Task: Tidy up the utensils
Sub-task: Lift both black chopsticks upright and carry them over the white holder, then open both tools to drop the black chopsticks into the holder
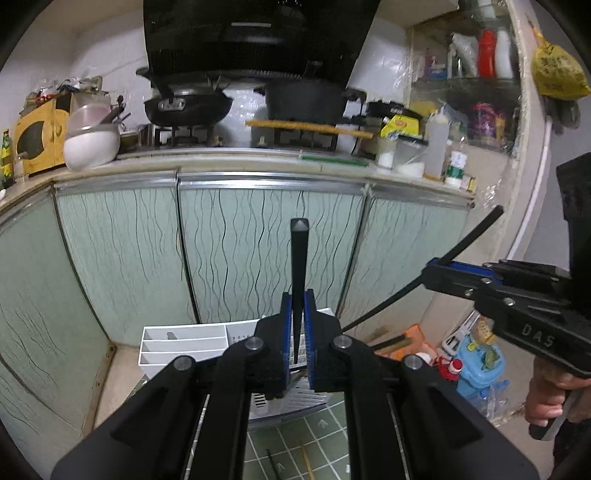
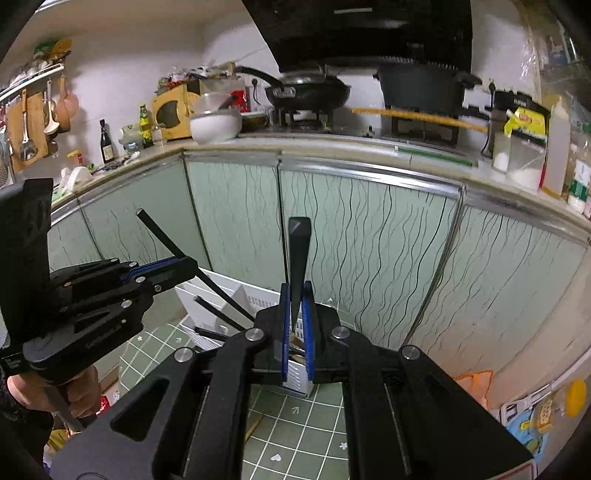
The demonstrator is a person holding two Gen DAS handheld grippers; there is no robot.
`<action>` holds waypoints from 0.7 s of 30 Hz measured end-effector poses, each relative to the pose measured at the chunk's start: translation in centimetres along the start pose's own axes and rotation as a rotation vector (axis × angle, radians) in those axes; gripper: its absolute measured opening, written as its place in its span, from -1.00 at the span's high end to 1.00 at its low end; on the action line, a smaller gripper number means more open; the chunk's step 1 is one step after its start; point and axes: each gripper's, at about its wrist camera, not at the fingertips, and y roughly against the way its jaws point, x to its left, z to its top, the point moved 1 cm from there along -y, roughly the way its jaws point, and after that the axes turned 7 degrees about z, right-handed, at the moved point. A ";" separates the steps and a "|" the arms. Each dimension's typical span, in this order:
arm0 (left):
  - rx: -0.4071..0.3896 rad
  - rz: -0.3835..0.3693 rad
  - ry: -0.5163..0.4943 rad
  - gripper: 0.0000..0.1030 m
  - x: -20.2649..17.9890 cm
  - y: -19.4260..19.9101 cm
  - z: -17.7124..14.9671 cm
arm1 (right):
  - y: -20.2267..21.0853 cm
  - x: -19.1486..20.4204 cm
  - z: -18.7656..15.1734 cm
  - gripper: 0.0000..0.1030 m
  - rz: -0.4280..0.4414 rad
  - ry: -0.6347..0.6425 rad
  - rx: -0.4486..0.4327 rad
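From the left wrist: left gripper [image 1: 297, 325] clamped on a black chopstick [image 1: 298, 266], long axis pointing up and forward; white organizer tray [image 1: 184, 341] directly below and ahead.

From the right wrist: right gripper [image 2: 295, 325] likewise pinching its own black stick [image 2: 298, 258], tray [image 2: 236, 295] beneath, slightly left.

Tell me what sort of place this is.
A home kitchen, most likely. A wok and a dark pot sit on a gas stove under a black range hood, with ladles hanging on the wall and green cabinet doors below the counter.
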 end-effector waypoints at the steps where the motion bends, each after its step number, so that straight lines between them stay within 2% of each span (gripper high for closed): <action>1: 0.002 0.002 -0.006 0.88 0.0 -0.7 -0.1 | -0.5 -0.4 -0.2 0.88 0.006 -0.005 0.010; 5: 0.005 -0.024 -0.014 0.88 0.2 -2.3 -0.6 | -2.5 -1.6 -0.8 0.88 0.016 -0.016 0.043; 8: 0.011 -0.009 -0.019 0.87 0.3 -3.0 -1.0 | -3.6 -2.2 -1.2 0.86 0.027 -0.024 0.064; 9: 0.012 -0.004 -0.017 0.68 0.4 -3.1 -1.2 | -3.7 -2.6 -1.4 0.72 0.026 -0.036 0.061; 10: 0.011 0.006 -0.013 0.16 0.5 -3.1 -1.4 | -3.6 -2.7 -1.5 0.27 0.030 -0.045 0.057; 11: 0.003 0.013 -0.010 -0.18 0.6 -2.9 -1.5 | -3.1 -3.0 -1.6 0.04 0.024 -0.056 0.035; 12: -0.025 0.035 -0.009 -0.67 0.9 -2.3 -1.6 | -2.6 -3.1 -1.7 -0.24 0.010 -0.054 0.013; 14: -0.061 0.043 -0.012 -0.73 1.4 -1.3 -1.8 | -1.9 -3.3 -1.9 -0.41 0.001 -0.044 0.000; 16: -0.039 0.037 -0.015 -0.81 1.7 -0.8 -2.2 | -0.9 -3.2 -2.2 -0.69 -0.003 -0.037 -0.019; 19: -0.034 0.055 -0.020 -0.82 2.0 0.2 -2.8 | 0.3 -2.7 -2.7 -0.83 -0.013 -0.011 -0.033; 21: -0.030 0.069 -0.017 -0.85 2.1 0.8 -3.0 | 1.2 -2.2 -3.3 -0.84 -0.026 0.008 -0.042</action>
